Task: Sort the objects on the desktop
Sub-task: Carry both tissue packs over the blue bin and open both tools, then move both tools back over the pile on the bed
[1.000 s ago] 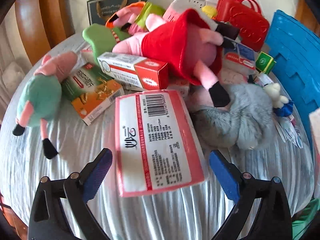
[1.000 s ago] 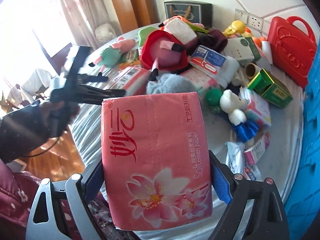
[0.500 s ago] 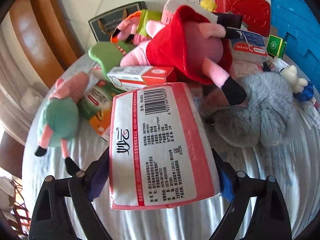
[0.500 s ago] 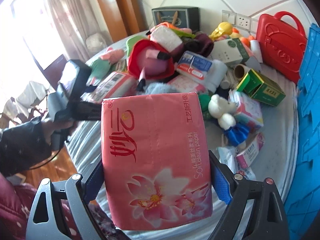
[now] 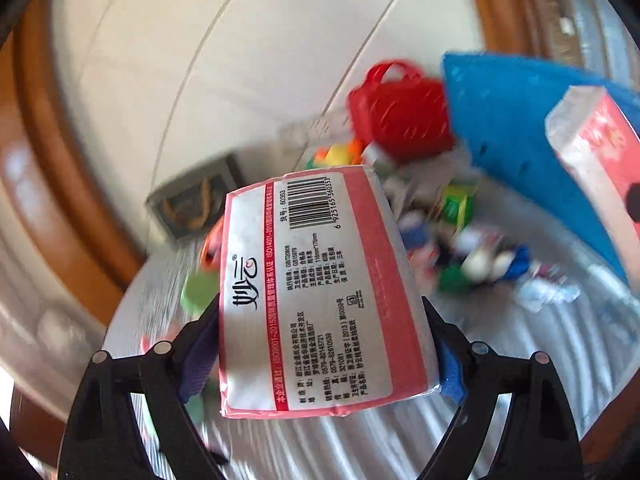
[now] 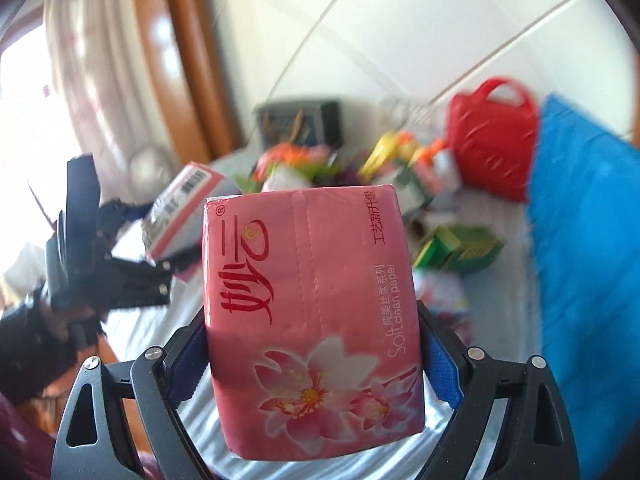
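A blurred heap of toys and boxes (image 6: 400, 176) crowds the far side of the table. Bare striped tablecloth (image 5: 520, 360) lies open nearer the camera. A blue panel (image 6: 584, 240) walls off the right side.

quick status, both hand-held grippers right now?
Left hand-held gripper: closed on the label-side tissue pack.
Right hand-held gripper: closed on the floral pink tissue pack.

a home room: sheer curtains (image 6: 92, 92), wooden door frame (image 6: 192, 60), toy-littered cloth-covered table (image 5: 500, 360).
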Tool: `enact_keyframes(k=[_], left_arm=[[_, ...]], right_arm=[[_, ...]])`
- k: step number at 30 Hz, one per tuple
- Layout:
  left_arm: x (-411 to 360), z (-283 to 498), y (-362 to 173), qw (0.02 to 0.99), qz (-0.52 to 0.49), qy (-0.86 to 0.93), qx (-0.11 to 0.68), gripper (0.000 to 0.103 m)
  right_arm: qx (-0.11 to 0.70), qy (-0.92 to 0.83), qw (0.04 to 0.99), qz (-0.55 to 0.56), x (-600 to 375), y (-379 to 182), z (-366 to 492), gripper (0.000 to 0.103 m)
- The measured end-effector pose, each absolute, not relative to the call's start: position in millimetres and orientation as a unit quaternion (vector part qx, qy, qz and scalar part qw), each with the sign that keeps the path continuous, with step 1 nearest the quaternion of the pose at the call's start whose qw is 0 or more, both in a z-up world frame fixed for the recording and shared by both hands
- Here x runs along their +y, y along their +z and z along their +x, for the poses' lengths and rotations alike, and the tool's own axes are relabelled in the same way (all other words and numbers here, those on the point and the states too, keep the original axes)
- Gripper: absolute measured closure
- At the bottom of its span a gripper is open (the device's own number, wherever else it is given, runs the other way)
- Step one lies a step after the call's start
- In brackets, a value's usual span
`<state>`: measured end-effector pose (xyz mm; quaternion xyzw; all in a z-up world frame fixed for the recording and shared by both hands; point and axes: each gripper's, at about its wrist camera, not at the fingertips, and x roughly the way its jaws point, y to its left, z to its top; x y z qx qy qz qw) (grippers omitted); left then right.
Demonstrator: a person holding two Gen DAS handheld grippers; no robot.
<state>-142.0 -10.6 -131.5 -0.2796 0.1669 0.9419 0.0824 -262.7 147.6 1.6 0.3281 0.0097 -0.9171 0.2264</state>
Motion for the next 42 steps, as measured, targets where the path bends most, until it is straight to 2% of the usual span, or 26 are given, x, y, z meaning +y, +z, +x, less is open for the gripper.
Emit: enact_keyframes(k=[4,9,15,22,28,33,42], left_arm=[[46.7,-155.5,-75.7,0.157,-0.206,0.947,0.188,0.014],[154.0,-161.7,-3.8,0.248,-0.126,0.942,0.189,0.013],[289.8,-175.0,50.3,0.329,-0.106,0.922,0.177,0.013],[401.9,-193.1,60.1,0.333,-0.121,0.914,0.197,0.010],[434.4,-193.8,67.8,0.245,-0.128,0.942,0.191,0.005],[430.5,-197.3,61.9,0.212,-0.125,0.950,0.192,0.004],[423.4,-197.1,60.0,0.189,-0.117,0.954,0.199,0.003]], right_arm=[[-0.019,-0.958,0.153,0.241,204.9,75.8,-224.5,0.012],[-0.036,-0.981,0.039,0.185,297.4,132.6,-190.0,0.012],[-0.078,-0.975,-0.066,0.195,418.8,153.0,-198.0,0.012],[-0.090,-0.962,-0.128,0.225,500.1,147.6,-225.8,0.010],[-0.134,-0.956,-0.149,0.212,546.6,146.3,-234.0,0.000],[-0.136,-0.960,-0.143,0.200,546.0,153.2,-232.5,0.000],[-0.145,-0.961,-0.113,0.207,522.5,133.4,-232.9,0.000]])
